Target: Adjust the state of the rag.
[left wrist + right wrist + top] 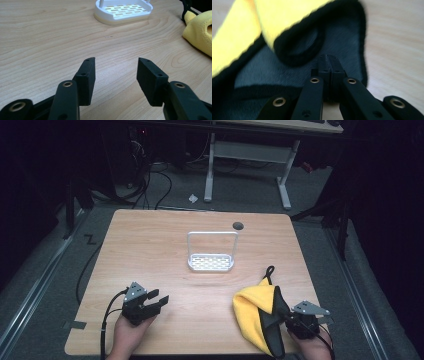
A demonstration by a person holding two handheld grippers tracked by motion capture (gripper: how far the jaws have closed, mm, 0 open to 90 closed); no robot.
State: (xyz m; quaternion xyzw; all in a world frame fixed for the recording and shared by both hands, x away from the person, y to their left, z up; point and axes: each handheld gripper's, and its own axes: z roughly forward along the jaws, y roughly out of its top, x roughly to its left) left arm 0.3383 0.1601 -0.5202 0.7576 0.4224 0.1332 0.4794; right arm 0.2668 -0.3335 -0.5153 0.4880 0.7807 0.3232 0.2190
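Right hand-held gripper (329, 58): jaws pressed together, pinching the dark grey face of the yellow cloth (252, 312) just inside its black edging; your bite looks thin, so a quick lift could let the fabric slide free. Cloth: bunched at the near right of the worktop (165, 235), nearer you and to the right of the white rack (211, 262), its black loop (270, 270) pointing toward that rack. Only one layer may be caught, so the rest could unfold and drag across the wood. Left hand-held gripper (116, 66): jaws spread, holding nothing, resting nearer you and well to the left of the rack, apart from the cloth. If you swing the cloth toward the rack, a trailing fold or the loop could snag its upright handle (212, 234) and tip the light piece over.
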